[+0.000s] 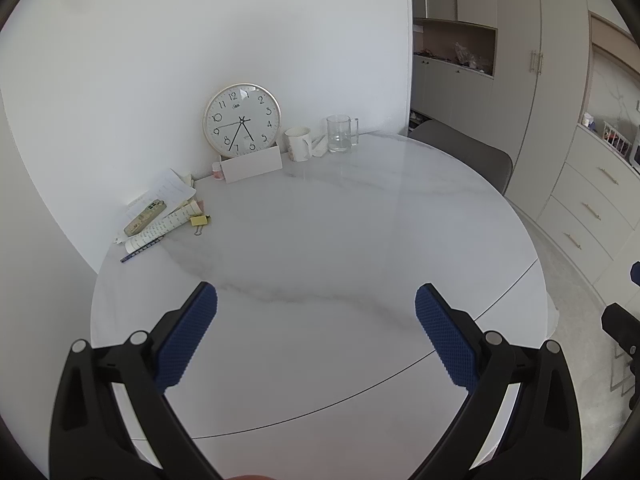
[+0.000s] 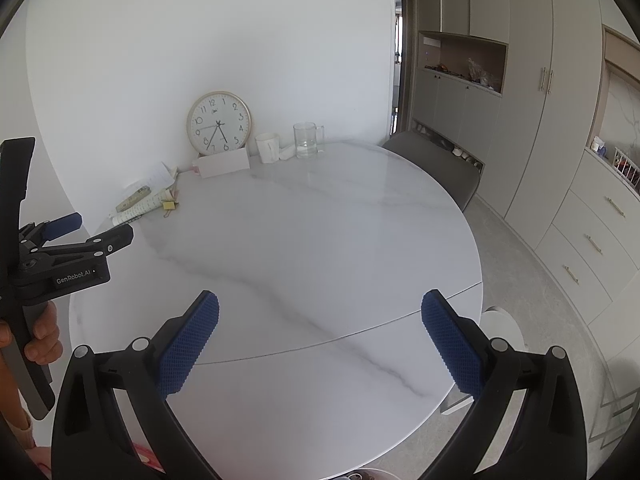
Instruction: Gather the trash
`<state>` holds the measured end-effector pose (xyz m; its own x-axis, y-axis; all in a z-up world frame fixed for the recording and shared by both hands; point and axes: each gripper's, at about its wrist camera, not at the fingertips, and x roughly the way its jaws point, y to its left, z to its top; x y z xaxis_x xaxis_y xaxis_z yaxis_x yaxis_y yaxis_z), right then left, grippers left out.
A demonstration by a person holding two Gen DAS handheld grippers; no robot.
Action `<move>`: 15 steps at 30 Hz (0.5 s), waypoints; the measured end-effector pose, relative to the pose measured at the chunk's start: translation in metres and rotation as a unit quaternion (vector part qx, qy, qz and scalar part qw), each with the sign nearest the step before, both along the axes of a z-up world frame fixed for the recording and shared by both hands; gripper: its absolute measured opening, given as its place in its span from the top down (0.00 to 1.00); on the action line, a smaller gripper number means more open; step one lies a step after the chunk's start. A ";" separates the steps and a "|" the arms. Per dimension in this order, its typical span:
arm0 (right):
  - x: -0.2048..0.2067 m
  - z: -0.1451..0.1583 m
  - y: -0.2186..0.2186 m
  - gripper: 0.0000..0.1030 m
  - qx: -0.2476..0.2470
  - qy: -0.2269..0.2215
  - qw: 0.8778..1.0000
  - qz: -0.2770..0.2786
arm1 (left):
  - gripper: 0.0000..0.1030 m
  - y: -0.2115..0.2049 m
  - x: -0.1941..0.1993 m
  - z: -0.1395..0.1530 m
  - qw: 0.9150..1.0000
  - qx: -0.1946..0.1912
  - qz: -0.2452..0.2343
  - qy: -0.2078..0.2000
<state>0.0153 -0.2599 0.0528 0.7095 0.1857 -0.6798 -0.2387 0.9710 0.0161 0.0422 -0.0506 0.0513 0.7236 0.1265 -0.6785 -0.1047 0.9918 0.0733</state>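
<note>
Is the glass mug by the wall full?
No. The glass mug holds only a shallow layer of water at its bottom, standing beside the white cup.

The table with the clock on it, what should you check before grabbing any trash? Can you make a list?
1. Left hand-held gripper open and empty: ok.
2. Right hand-held gripper open and empty: ok.
3. Trash to pick is spotted: cannot tell. A crumpled white scrap lies between the mug and the glass pitcher; the paper pile may not be trash.
4. Path over the table is free: ok, the middle is bare.
5. Fragile things are out of the way: not ok, the pitcher and the clock stand right by the scrap.
6. A bin is in view: cannot tell.
</note>
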 end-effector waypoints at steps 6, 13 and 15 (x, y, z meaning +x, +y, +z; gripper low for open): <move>0.000 -0.001 -0.002 0.02 0.001 0.001 1.000 -0.001 | 0.08 0.000 0.000 0.002 1.000 0.005 0.000 -0.008; -0.001 -0.002 -0.003 0.02 0.001 0.001 1.000 -0.001 | 0.08 0.000 -0.001 0.002 1.000 0.002 -0.004 -0.008; -0.001 -0.002 -0.003 0.02 0.000 0.001 1.000 -0.001 | 0.08 0.000 -0.001 0.002 1.000 0.001 -0.005 -0.006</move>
<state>0.0148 -0.2629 0.0508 0.7086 0.1842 -0.6812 -0.2366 0.9715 0.0166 0.0407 -0.0502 0.0536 0.7332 0.1210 -0.6692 -0.0965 0.9926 0.0736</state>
